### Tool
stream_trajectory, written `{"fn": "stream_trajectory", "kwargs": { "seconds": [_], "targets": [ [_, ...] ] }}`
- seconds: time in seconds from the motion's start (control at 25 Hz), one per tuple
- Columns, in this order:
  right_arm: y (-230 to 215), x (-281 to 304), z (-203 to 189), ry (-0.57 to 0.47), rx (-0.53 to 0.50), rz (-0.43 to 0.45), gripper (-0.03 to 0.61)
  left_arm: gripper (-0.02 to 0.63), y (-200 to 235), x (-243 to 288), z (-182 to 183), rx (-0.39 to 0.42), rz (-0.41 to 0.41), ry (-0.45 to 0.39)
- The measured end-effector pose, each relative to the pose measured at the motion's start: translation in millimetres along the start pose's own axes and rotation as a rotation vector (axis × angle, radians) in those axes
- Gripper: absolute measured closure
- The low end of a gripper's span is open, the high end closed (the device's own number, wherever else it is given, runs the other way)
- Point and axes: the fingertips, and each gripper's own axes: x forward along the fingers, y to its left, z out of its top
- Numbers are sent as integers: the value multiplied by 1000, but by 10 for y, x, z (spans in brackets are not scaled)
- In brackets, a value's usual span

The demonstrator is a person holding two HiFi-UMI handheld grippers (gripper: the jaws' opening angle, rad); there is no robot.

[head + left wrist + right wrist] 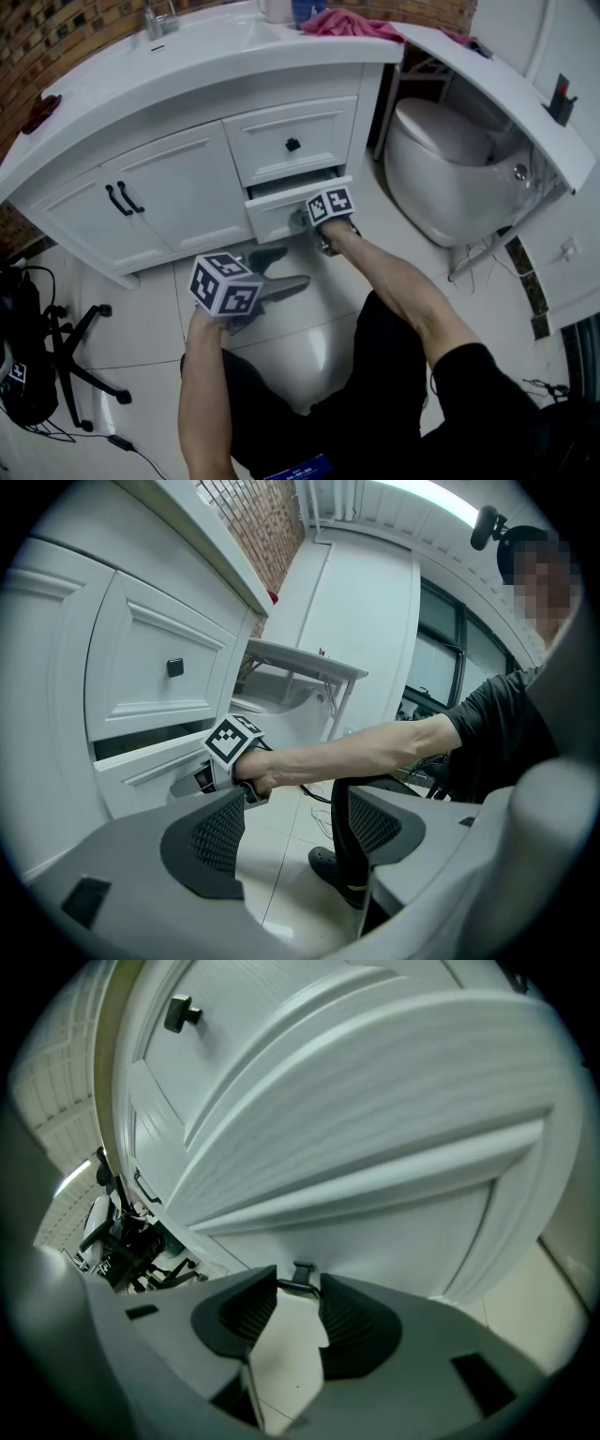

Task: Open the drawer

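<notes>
The white vanity's lower drawer [281,217] stands pulled out a little, with a dark gap above its front. My right gripper [307,218] is at that front, its jaws closed on the small black knob [301,1272], which sits between the pads [246,1309]. The drawer front [375,1147] fills the right gripper view. The upper drawer [291,139] is closed, its knob [292,143] free. My left gripper [284,270] hangs open over the floor tiles, below and left of the drawer, with nothing between its fingers [220,834]. The left gripper view shows the right gripper's marker cube [232,740] at the lower drawer [155,766].
A toilet [450,169] stands right of the vanity, under a white shelf [487,75]. Two cabinet doors with black handles [123,199] lie left of the drawers. A pink cloth [342,23] lies on the countertop. An office chair base [75,352] and a dark bag [23,375] sit at the left.
</notes>
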Motion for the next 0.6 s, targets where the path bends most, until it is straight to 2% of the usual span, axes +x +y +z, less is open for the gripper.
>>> {"fn": "stream_trajectory", "kwargs": {
  "seconds": [0.6],
  "targets": [
    [93, -139, -250, 63, -34, 13, 414, 265, -282, -14, -19, 14, 17, 5]
  ]
}}
